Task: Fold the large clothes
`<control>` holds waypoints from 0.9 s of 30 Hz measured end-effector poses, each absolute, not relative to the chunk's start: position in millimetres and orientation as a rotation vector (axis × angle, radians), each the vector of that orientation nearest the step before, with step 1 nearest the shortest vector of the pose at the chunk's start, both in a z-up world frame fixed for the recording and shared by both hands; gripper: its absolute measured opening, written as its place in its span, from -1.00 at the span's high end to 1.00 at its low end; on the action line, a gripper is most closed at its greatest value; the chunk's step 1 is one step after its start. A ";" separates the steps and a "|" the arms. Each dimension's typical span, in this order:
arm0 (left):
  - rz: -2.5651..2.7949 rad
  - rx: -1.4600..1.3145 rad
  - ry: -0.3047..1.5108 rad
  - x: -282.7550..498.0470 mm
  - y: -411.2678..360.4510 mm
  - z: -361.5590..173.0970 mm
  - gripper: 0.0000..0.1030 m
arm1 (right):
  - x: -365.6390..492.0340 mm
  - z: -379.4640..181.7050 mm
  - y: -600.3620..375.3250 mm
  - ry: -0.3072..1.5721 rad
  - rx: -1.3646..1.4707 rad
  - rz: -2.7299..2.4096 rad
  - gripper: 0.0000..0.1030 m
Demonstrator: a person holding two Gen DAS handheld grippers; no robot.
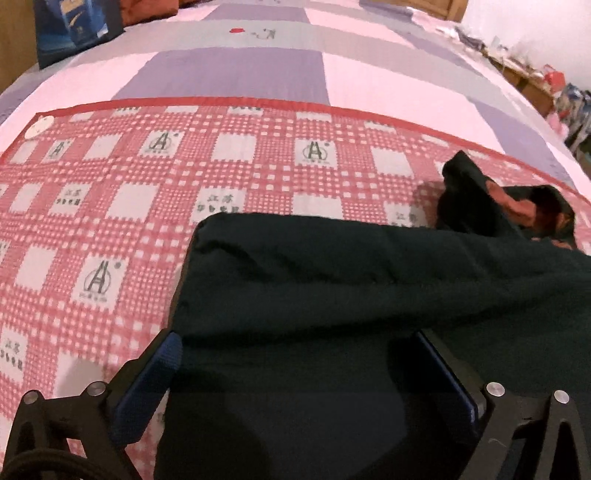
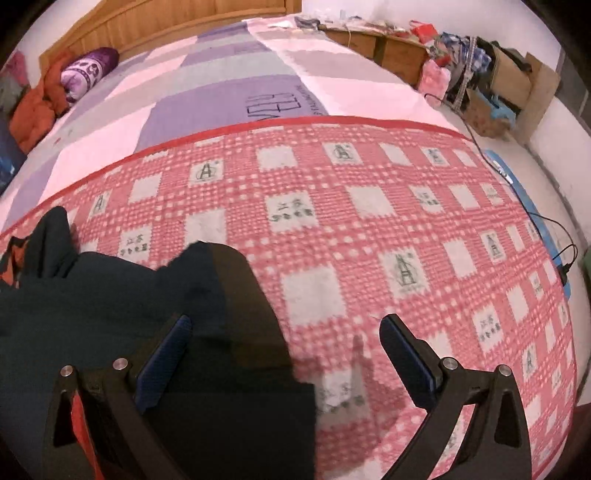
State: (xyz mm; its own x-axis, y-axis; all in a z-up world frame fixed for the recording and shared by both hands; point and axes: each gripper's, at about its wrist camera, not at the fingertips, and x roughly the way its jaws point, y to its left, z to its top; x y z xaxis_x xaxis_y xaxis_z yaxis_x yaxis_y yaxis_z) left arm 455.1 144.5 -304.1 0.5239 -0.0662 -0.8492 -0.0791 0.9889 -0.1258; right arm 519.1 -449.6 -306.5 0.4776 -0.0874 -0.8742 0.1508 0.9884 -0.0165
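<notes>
A large dark green garment (image 1: 332, 280) lies partly folded on the red checked blanket (image 1: 110, 206) that covers the bed. Its orange lining (image 1: 513, 203) shows at a bunched end on the far right. My left gripper (image 1: 299, 350) is open just above the garment's near left corner, blue pads (image 1: 155, 373) wide apart with cloth between them but not pinched. In the right wrist view the same garment (image 2: 147, 295) fills the lower left. My right gripper (image 2: 288, 339) is open over its right edge, the left finger above the cloth, the right finger (image 2: 406, 354) above the bare blanket (image 2: 369, 206).
Beyond the blanket the purple and pink bedsheet (image 2: 221, 92) runs to a wooden headboard (image 2: 166, 18). An orange jacket (image 2: 37, 107) and a purple pillow (image 2: 86, 72) lie at the far left. Boxes and clutter (image 2: 480, 74) stand by the wall, and a blue strip with a cable (image 2: 532, 210) lies on the floor.
</notes>
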 end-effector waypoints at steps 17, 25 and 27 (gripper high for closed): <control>0.321 -0.206 1.049 358.2 214.1 -305.5 -0.99 | 412.4 -278.6 -421.8 0.946 -0.090 -0.051 -0.98; 0.339 -0.085 1.061 298.4 164.4 -271.4 -0.99 | 341.8 -259.5 -476.1 0.962 -0.050 -0.287 -0.98; 0.333 -0.072 1.068 281.4 140.0 -257.8 -0.99 | 319.2 -249.4 -463.3 0.960 -0.071 -0.232 -0.98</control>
State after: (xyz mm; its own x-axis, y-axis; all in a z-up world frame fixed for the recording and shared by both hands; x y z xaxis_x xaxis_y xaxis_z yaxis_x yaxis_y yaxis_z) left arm 281.4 140.0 -257.8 0.4375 0.2324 -0.8687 -0.3020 0.9479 0.1015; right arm 319.2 -463.3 -249.4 0.5511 -0.2275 -0.8028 0.1646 0.9729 -0.1627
